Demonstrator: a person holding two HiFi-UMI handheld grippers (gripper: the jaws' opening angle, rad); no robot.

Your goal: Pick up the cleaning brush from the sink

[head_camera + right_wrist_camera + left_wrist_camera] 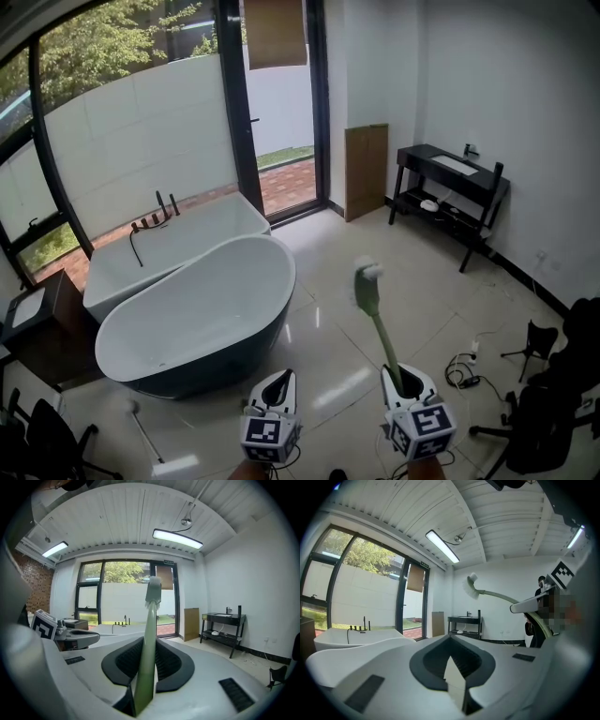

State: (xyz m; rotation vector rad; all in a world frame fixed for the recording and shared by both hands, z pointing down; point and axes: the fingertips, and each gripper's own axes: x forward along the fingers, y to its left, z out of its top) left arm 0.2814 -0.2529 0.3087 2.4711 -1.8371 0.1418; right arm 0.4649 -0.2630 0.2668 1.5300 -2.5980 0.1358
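Bathtub point(187, 309) centre left, black console table point(450, 187) upper right, cables point(462, 372) and chair point(548, 403) lower right, glossy tiled floor point(328, 319), glazed wall point(141, 141) behind, right gripper point(401, 382) lower centre clamped on cleaning brush point(373, 314) handle, head up in mid-air, left gripper point(278, 382) beside it, jaws together, empty.

light: bright daylight, window point(141, 122), ceiling tubes point(177, 538) | glare: floor point(342, 389) sheen | edges: fisheye, dark corners
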